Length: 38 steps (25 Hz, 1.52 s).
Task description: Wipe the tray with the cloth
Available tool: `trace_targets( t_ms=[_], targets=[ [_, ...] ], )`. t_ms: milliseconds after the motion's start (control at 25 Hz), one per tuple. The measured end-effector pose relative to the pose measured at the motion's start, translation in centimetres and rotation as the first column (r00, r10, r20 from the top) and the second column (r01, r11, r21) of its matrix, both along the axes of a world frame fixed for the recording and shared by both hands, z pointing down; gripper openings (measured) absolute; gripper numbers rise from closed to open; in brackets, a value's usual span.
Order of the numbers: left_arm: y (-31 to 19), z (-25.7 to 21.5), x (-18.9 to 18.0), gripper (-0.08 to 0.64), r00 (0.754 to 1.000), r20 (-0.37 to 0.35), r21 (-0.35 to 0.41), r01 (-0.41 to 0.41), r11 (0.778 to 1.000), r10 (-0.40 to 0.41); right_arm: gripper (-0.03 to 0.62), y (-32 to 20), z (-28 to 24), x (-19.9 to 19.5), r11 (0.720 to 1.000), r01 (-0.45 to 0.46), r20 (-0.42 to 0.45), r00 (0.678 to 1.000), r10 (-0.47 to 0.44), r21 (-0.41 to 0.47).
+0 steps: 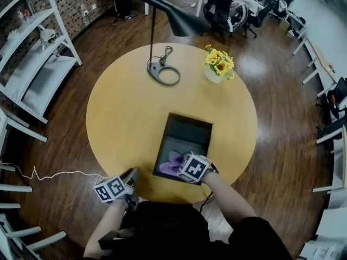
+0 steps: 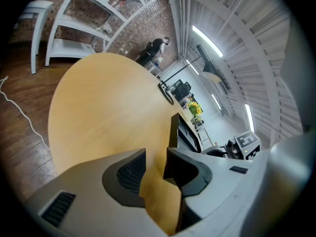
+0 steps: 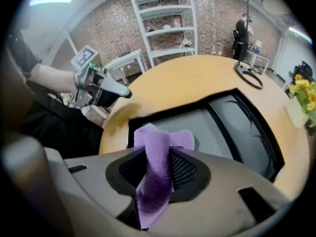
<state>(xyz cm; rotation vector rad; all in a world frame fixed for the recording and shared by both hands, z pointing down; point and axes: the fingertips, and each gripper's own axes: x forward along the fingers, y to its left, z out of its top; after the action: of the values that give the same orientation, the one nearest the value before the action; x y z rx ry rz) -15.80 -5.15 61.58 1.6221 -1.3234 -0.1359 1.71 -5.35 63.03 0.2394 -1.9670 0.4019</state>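
A dark rectangular tray (image 1: 191,124) lies on the round wooden table (image 1: 124,112), near its front edge. My right gripper (image 1: 187,164) is over the tray's near end, shut on a purple cloth (image 1: 172,163) that hangs from its jaws onto the tray floor. In the right gripper view the cloth (image 3: 157,167) is pinched between the pads, with the tray (image 3: 256,132) stretching ahead. My left gripper (image 1: 130,180) rests at the table's front edge, left of the tray, open with nothing between its jaws. The left gripper view shows the tray's side wall (image 2: 174,130) just ahead.
A black desk lamp (image 1: 162,72) stands at the back of the table. A vase of yellow flowers (image 1: 218,65) sits at the back right. White shelving (image 1: 32,53) stands on the wooden floor to the left, and a white cable (image 1: 49,173) trails there.
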Motion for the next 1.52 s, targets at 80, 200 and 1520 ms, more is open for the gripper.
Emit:
trace_targets(
  t_ms=[80, 200, 1520],
  targets=[
    [1.0, -0.5, -0.9, 0.126, 0.997, 0.000, 0.002, 0.072, 0.997, -0.072, 0.115, 0.1, -0.1, -3.5, 0.997, 0.082, 0.044, 0.996, -0.082, -0.013],
    [3.3, -1.1, -1.1, 0.126, 0.983, -0.009, -0.006, 0.183, 0.983, -0.183, 0.115, 1.6, 1.4, -5.7, 0.975, 0.223, -0.041, 0.974, -0.224, -0.012],
    [-1.0, 3.4, 10.9, 0.140, 0.857, 0.449, -0.170, -0.196, 0.966, 0.253, 0.117, 3.3, 0.8, 10.4, 0.747, 0.664, -0.325, 0.710, -0.625, 0.015]
  ],
)
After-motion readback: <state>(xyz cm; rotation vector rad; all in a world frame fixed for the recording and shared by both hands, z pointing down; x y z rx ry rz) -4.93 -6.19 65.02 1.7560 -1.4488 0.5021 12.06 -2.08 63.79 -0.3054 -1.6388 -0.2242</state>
